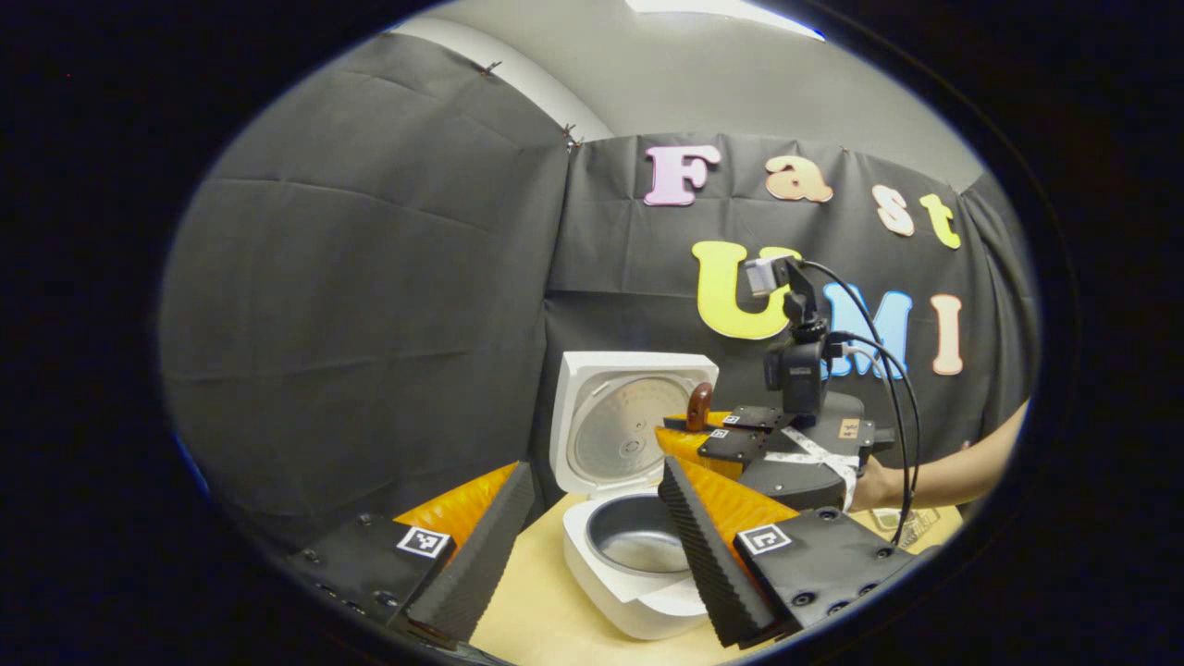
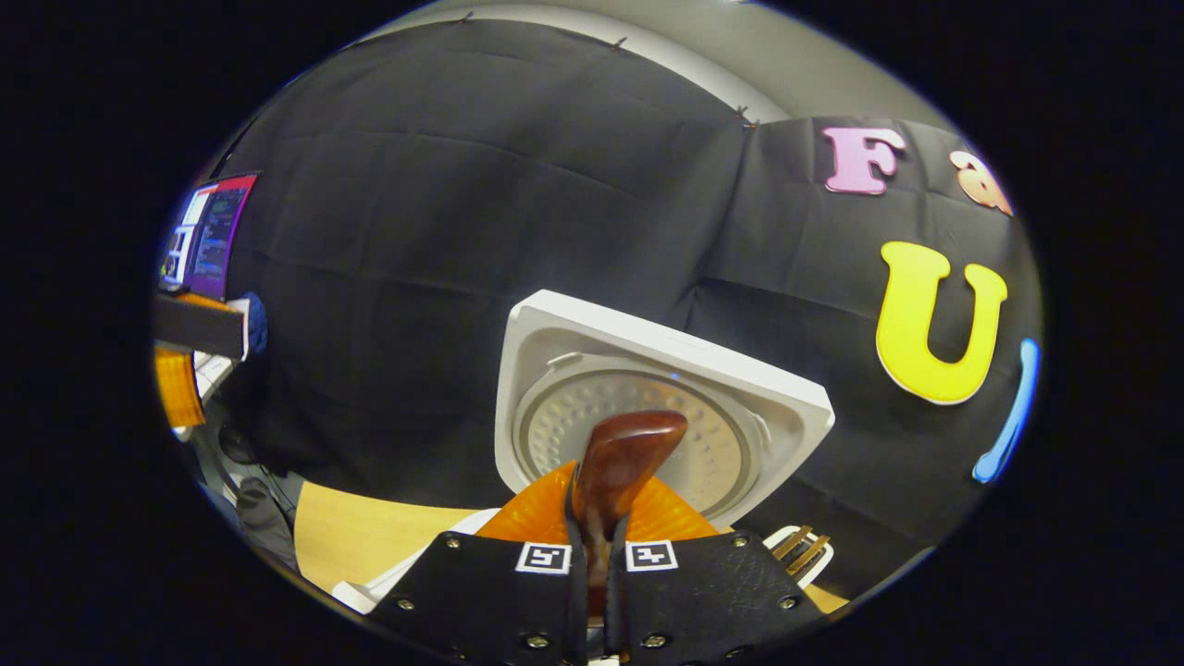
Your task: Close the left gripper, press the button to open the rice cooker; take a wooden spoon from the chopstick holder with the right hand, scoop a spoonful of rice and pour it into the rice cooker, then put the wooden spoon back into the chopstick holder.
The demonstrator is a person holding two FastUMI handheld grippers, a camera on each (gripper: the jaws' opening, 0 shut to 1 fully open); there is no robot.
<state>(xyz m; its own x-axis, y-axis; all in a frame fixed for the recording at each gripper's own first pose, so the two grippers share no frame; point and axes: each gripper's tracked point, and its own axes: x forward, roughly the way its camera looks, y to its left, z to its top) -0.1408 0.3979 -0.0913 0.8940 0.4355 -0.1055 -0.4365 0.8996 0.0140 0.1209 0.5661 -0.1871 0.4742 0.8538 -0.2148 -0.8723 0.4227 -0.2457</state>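
Looking along the left tongs (image 1: 592,546), their fingers are standing wide apart over the white rice cooker (image 1: 638,564), whose lid (image 1: 629,421) is standing upright above a grey inner pot on the pale desk (image 1: 546,610). Riding the right tongs (image 2: 592,564), the fingers are pinching a glossy brown wooden spoon (image 2: 618,462), its bowl rising before the lid's perforated inner plate

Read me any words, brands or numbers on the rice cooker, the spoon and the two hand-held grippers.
Rice cooker: no text visible.
Spoon: no text.
Square tags on the left gripper and right gripper: black-and-white patterns, no words.
Small sticker on the right gripper: too blurred to read.
Screen at the far left: too small to read.
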